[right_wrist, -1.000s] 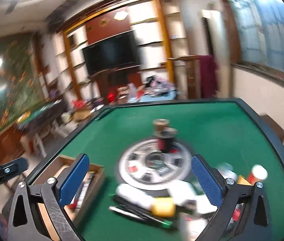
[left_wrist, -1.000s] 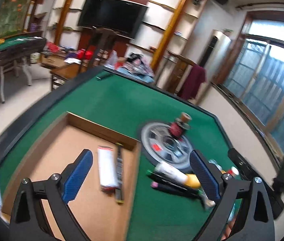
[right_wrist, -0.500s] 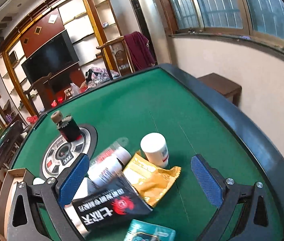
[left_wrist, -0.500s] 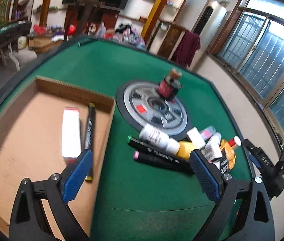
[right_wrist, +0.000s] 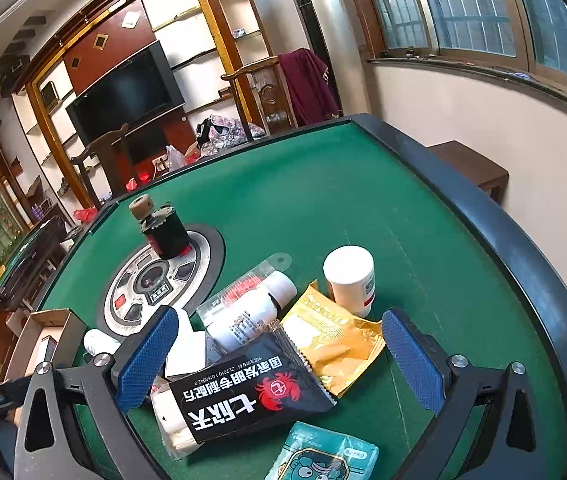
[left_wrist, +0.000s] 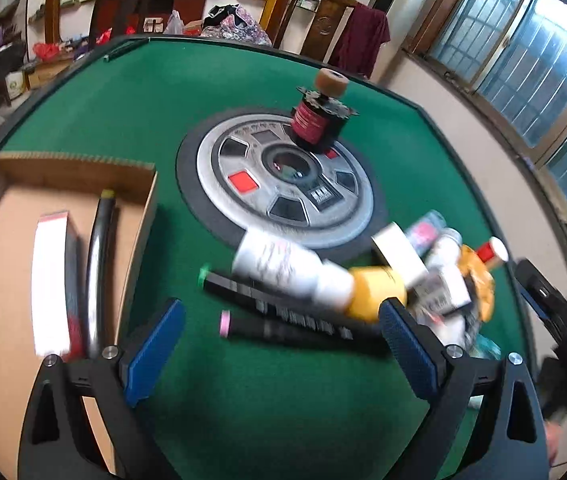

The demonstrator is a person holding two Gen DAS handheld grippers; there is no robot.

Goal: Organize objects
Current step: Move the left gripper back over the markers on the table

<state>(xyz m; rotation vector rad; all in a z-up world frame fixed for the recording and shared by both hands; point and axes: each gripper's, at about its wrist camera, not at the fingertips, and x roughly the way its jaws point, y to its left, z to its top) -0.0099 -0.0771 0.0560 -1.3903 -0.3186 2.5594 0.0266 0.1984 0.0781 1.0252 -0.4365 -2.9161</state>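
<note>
Here the left gripper (left_wrist: pixel 279 344), jaws wide apart and holding nothing, hangs over the green felt table (left_wrist: pixel 243 400), framing a black marker with a pink cap (left_wrist: pixel 283 328). Just behind it lies a black marker with a green cap (left_wrist: pixel 243 285), and against that a white cylindrical bottle with a yellow cap (left_wrist: pixel 303 270). To the left, the shallow brown cardboard box (left_wrist: pixel 3 280) already holds a white-and-red carton (left_wrist: pixel 49 280) and a dark pen (left_wrist: pixel 99 264), lying side by side.

The right gripper (right_wrist: pixel 279 354), jaws likewise apart and empty, hovers above the cluttered heap: a black foil sachet with a red crab emblem (right_wrist: pixel 251 396) nearest, a teal cartoon-printed packet (right_wrist: pixel 323 456) at the lower edge, a crumpled gold foil sachet (right_wrist: pixel 331 344) beyond, then a white printed bottle lying on its side (right_wrist: pixel 247 320) and an upright white pill jar (right_wrist: pixel 349 280). Farthest, a black-and-red motor with a tan roller on top (right_wrist: pixel 163 228) stands on the grey round central dial (right_wrist: pixel 155 280).

The step in hand appears to be selection and approach, most of the heap remaining outside the box. The next move probably calls for lowering the left jaws astride the pink-capped marker, across its barrel, and closing squarely so that it does not roll.
</note>
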